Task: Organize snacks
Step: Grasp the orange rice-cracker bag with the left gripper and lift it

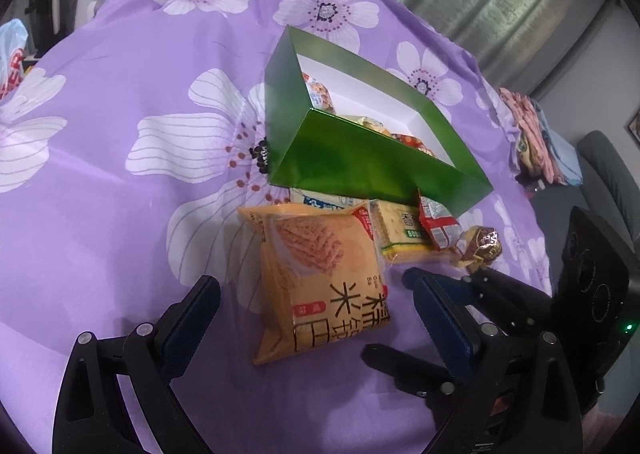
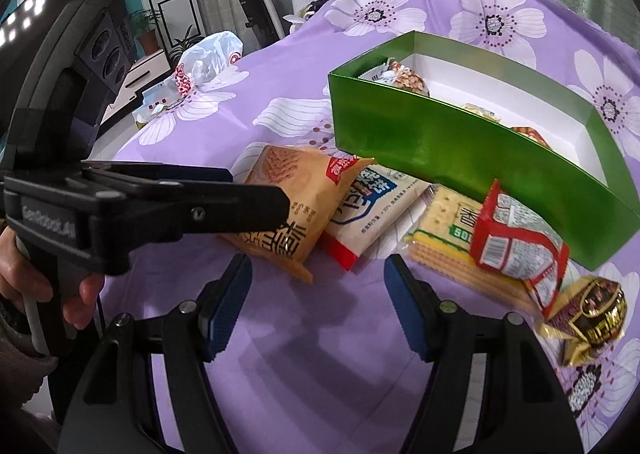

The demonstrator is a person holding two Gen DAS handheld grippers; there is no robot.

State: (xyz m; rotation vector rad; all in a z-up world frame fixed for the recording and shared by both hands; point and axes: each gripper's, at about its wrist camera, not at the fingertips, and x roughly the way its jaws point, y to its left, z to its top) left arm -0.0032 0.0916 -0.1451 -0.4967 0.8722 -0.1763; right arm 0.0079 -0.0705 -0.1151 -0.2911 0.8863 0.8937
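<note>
So on my left I've got the left gripper (image 1: pixel 316 318) spread wide and hanging over the orange rice-cracker pack (image 1: pixel 320 278), which lies flat on the purple flowered cloth (image 1: pixel 120 181) between the jaws, nothing pressing on it as far as I can see. Just behind it, half tucked under, is a white-and-blue snack packet (image 2: pixel 376 205), then the yellow soda cracker sleeve (image 2: pixel 444 238), then a red-and-white pouch (image 2: pixel 516 242) leaning against the green box (image 2: pixel 440 149), and furthest right a little gold-wrapped candy (image 2: pixel 592 306). All of these sit in a row right along the near wall of the box, which is open on top with a white inside and already has a few snacks in it. My right gripper (image 2: pixel 318 306) is also parted with nothing in it, over bare cloth in front of the white-and-blue packet and the cracker sleeve. So I'd say I'm about halfway, at the reach-for-the-next-snack step. I reckon the next move is lowering the left jaws around the orange pack's sides and squeezing gently, since it's puffy and would probably slip or crush, then lifting it clear over that box wall.
</note>
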